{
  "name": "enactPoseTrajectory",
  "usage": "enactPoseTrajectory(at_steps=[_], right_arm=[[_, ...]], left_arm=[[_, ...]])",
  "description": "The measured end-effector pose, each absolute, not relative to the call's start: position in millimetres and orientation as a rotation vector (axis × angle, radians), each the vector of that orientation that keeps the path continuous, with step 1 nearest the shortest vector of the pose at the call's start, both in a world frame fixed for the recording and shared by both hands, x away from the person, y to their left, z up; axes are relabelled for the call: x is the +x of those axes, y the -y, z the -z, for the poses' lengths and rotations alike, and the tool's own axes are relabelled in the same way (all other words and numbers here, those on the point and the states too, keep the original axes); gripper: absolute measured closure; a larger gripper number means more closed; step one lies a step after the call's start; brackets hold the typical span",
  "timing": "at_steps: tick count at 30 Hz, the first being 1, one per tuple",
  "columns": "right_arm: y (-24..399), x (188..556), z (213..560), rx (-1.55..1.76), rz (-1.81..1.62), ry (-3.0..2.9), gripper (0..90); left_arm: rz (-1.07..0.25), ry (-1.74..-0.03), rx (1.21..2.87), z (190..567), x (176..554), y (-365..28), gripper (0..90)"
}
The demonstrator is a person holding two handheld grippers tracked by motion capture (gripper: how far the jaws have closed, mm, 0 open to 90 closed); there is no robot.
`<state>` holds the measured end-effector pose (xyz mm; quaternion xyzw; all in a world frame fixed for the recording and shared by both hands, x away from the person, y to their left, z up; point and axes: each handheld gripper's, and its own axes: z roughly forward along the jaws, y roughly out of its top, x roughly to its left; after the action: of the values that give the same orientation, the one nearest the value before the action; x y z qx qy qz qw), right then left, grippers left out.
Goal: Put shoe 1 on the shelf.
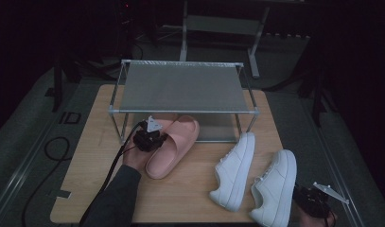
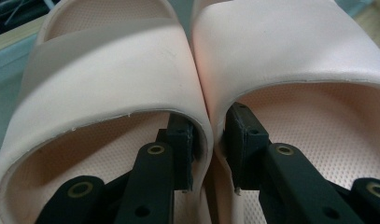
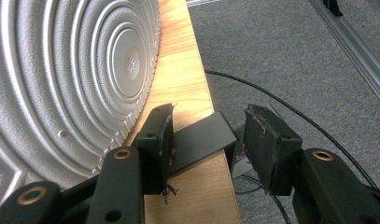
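- Black jaws of the left gripper (image 2: 210, 154) sit closest to the lens in the left gripper view, one inside each pink slipper, pinching the two inner side walls together; the gripper is clenched on the pair.
- Both pink slippers (image 2: 197, 70) lie side by side and touching, strap openings facing the gripper, toes pointing away from it.
- From the high view the pink slippers (image 1: 173, 144) rest on the wooden table (image 1: 100, 156), long axis running diagonally from the near left up to the far right, with the toe ends at the front of the metal shoe rack (image 1: 180, 87), reaching under its upper shelf.
- On the person's left, the forearm comes in from the bottom edge and slants up to the left gripper (image 1: 148, 138), which is held roughly level behind the slippers' heels.
- Open tabletop lies left of the slippers and in front of them; the rack's front posts frame the lower opening.
- Two white sneakers (image 1: 254, 177) stand to the right, near the table's front right corner, toes pointing away toward the rack, slightly apart from each other.
- Beyond that corner the right gripper (image 1: 313, 198) hovers just off the table edge; its jaws (image 3: 206, 140) stand apart with nothing pinched, beside the ribbed sole of a sneaker (image 3: 71, 79), grey floor to the right.
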<state>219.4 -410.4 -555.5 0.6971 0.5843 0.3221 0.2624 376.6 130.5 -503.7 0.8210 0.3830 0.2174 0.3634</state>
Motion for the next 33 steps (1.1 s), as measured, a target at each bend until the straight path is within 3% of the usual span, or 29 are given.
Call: enactPoseTrajectory(at_steps=[33], right_arm=[[410.3,219.4,555.5,1.886,-0.870,-1.580,51.8]], left_arm=[[-0.662,-1.151,1.979,519.8,398.6,-128.6,73.1]])
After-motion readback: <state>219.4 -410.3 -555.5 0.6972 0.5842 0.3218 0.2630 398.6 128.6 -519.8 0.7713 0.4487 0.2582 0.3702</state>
